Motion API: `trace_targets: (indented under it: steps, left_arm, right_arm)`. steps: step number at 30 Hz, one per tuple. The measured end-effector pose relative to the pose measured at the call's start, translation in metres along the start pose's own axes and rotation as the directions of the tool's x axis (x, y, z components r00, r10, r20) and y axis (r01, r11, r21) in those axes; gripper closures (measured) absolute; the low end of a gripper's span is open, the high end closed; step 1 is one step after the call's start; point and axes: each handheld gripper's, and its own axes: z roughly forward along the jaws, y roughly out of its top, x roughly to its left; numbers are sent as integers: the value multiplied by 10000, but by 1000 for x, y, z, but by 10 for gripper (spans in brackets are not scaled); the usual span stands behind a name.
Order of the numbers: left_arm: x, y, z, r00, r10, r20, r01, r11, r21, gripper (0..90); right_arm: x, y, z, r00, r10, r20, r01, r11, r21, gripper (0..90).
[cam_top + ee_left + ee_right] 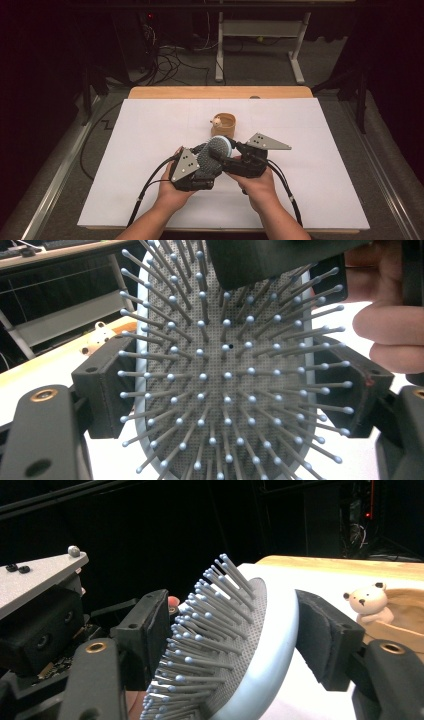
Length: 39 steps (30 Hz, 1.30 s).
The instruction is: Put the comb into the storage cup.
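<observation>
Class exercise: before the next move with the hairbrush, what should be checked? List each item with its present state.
1. Left gripper clamped on the hairbrush edges: ok.
2. Right gripper straddles bristles and back: ok.
3. Right gripper pressing firmly on both sides: cannot tell.
4. Wooden cup upright, apart from the hairbrush: ok.
5. Bear figure seated at the cup's rim: ok.

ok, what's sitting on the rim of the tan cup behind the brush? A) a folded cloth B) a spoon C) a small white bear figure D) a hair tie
C, the right gripper view shows a small white bear figure perched at the edge of the tan cup, behind the hairbrush.
</observation>
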Motion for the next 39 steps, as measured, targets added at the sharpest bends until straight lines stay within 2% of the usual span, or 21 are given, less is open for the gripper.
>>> trace_targets:
  steps: [2, 9, 14, 21, 39]
  left_arm:
    - [0, 0, 0, 10000, 0, -12, 0, 10000, -3, 201]
    - [-1, 0, 0, 10000, 31, -78, -31, 10000, 8, 201]
    - [-1, 1, 0, 10000, 78, -37, -78, 10000, 40, 201]
    - [-1, 1, 0, 9999, 81, -79, -81, 10000, 41, 201]
    - [-2, 1, 0, 9996, 185, -194, -185, 9998, 24, 200]
  right_arm:
    - [0, 0, 0, 9998, -20, -190, 20, 10000, 9, 401]
    - [-1, 0, 0, 9997, 71, -237, -69, 9999, 97, 409]
    - [-2, 0, 0, 9989, 346, -307, -337, 9990, 280, 403]
    - [-4, 1, 0, 9966, 669, -474, -656, 9974, 291, 446]
    - [-1, 6, -2, 9974, 706, -137, -701, 9969, 360, 553]
